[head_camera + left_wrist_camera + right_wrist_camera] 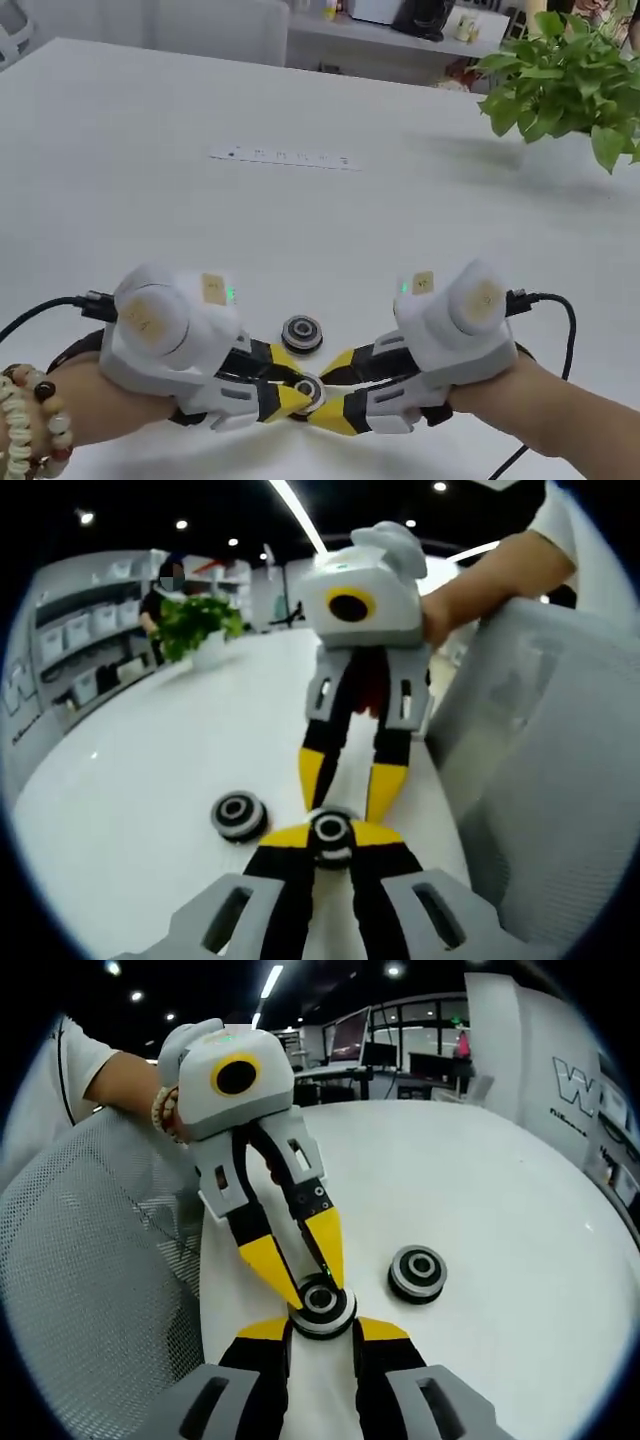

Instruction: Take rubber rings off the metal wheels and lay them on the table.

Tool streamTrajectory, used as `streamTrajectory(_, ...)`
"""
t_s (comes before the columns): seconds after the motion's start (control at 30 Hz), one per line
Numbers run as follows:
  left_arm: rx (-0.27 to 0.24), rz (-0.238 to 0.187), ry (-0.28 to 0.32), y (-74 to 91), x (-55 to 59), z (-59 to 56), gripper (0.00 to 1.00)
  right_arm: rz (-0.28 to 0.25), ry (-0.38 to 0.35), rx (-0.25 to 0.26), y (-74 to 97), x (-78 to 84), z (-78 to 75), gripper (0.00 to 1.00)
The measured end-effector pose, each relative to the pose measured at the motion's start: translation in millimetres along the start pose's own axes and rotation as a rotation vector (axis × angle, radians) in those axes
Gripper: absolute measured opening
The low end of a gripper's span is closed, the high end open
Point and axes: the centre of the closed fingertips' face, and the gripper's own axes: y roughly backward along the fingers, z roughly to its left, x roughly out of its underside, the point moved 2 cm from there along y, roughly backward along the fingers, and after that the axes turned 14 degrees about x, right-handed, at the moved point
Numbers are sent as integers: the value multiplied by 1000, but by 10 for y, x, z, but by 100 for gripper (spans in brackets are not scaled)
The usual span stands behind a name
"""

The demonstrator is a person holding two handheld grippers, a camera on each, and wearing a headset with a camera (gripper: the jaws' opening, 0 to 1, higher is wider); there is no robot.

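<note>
The left gripper (pixel 288 396) and the right gripper (pixel 326 396) meet tip to tip at the near edge of the white table (pixel 300 230). Between them they hold 1 wheel (pixel 306 390), which has a dark rubber ring around its metal hub. In the left gripper view, the left gripper (pixel 332 838) has its 2 yellow tips pressed against either side of the wheel (pixel 332 832). The right gripper (pixel 347 785) reaches it from the far side. In the right gripper view, the right gripper (pixel 322 1326) likewise pinches the wheel (pixel 322 1305) from both sides. The left gripper (pixel 314 1286) closes on its upper rim. A second wheel (pixel 301 333) lies flat on the table just beyond them, untouched. A power strip (pixel 283 157) and a plant (pixel 560 80) sit farther back.
</note>
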Motion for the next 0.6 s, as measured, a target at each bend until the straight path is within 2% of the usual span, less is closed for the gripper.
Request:
streamTrajectory(0.37,-7,-4,5,18,1,7,14,20,25,-3,15,41,4,14)
streamTrajectory(0.47,-8,-4,7,27,6,11,14,33,54,4,19,72,-12,4)
streamTrajectory(0.53,-8,-4,7,28,7,7,14,35,20,5,17,66,-12,4)
streamTrajectory(0.6,-8,-2,5,31,9,10,14,37,24,8,14,64,-10,4)
